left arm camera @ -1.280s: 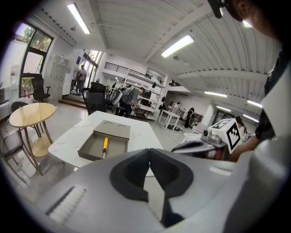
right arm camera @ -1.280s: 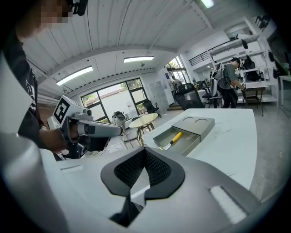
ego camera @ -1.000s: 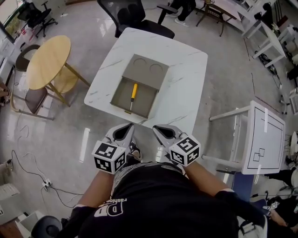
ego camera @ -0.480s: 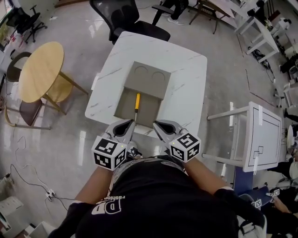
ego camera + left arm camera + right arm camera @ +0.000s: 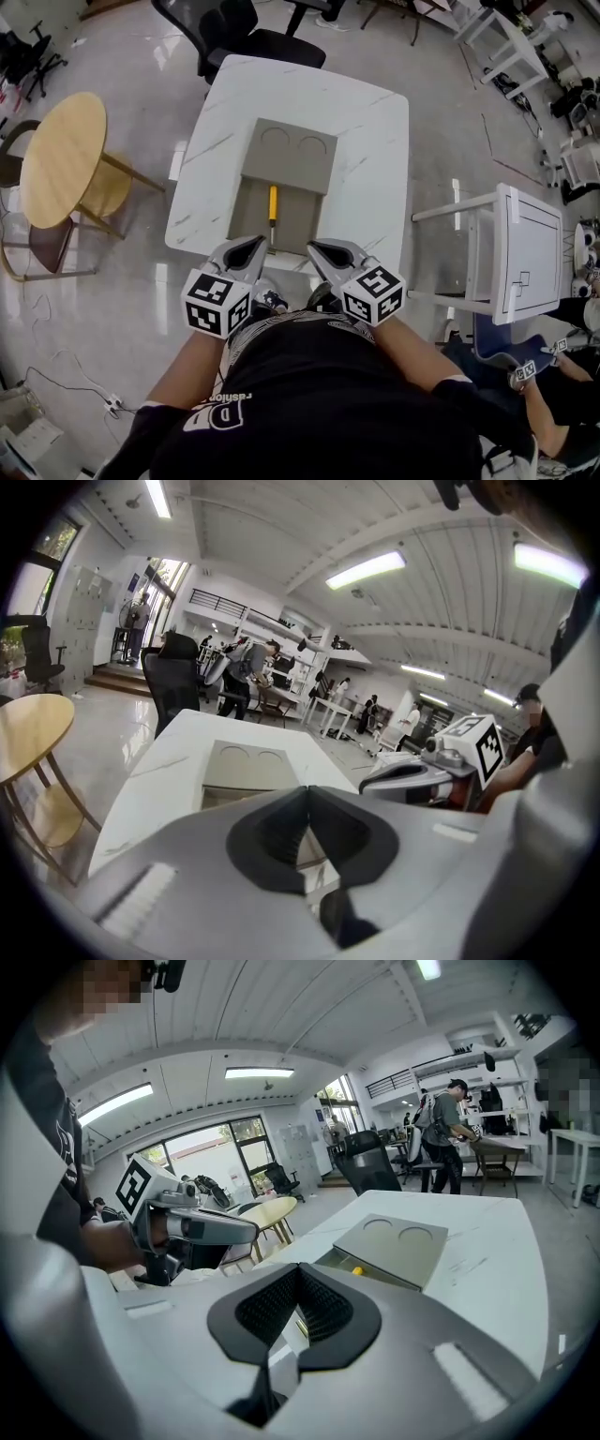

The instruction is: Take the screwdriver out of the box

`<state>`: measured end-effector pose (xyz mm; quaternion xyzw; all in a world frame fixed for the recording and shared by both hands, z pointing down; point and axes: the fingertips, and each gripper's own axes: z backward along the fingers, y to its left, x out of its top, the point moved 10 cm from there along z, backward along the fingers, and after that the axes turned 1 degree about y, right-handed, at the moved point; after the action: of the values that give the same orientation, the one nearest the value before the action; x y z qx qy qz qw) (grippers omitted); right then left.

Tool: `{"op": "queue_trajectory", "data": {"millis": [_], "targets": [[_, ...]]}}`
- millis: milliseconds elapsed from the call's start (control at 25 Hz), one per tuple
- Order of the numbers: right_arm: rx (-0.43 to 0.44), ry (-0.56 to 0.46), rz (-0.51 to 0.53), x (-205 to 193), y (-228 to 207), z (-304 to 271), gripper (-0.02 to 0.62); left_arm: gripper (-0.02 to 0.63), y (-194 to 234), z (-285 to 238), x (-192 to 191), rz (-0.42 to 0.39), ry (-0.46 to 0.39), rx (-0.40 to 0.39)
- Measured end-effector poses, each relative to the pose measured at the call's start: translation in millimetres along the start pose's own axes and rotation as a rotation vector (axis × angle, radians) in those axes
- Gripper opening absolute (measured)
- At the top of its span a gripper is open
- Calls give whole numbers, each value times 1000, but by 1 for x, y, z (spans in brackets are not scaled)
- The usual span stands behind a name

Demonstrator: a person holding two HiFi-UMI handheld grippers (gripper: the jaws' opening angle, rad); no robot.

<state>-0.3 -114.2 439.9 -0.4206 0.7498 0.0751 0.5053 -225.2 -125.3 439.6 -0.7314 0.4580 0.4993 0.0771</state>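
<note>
Here, yellow-handled screwdriver (image 5: 273, 204) in flat grey box (image 5: 290, 155), left gripper (image 5: 255, 249) and right gripper (image 5: 323, 251) pinched closed

Glossy white marble-veined table (image 5: 375, 141) ahead of the claws, matt grey-brown cardboard-like box (image 5: 291, 155), screwdriver (image 5: 273, 204) with smooth yellow plastic handle, matt grey plastic left gripper (image 5: 253, 247) and right gripper (image 5: 321, 249), ribbed black pads (image 5: 281, 832)
</note>
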Motion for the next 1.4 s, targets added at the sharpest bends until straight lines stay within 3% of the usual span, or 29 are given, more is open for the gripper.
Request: {"op": "queue_trajectory", "data": {"millis": [400, 760, 1040, 1080, 1160, 1400], "targets": [[-1, -7, -12, 9, -18, -5, -5, 58, 3, -13, 8, 0, 13, 4], [63, -16, 21, 26, -41, -8, -5, 58, -3, -23, 16, 17, 9, 83], [105, -17, 37, 32, -62, -7, -5, 63, -6, -36, 21, -13, 34, 200], [111, -17, 39, 33, -64, -7, -5, 69, -6, -37, 22, -12, 35, 213], [119, -19, 41, 35, -69, -5, -5, 143, -5, -39, 24, -8, 41, 238], [123, -24, 33, 36, -85, 3, -5, 149, -7, -51, 30, -17, 65, 266]]}}
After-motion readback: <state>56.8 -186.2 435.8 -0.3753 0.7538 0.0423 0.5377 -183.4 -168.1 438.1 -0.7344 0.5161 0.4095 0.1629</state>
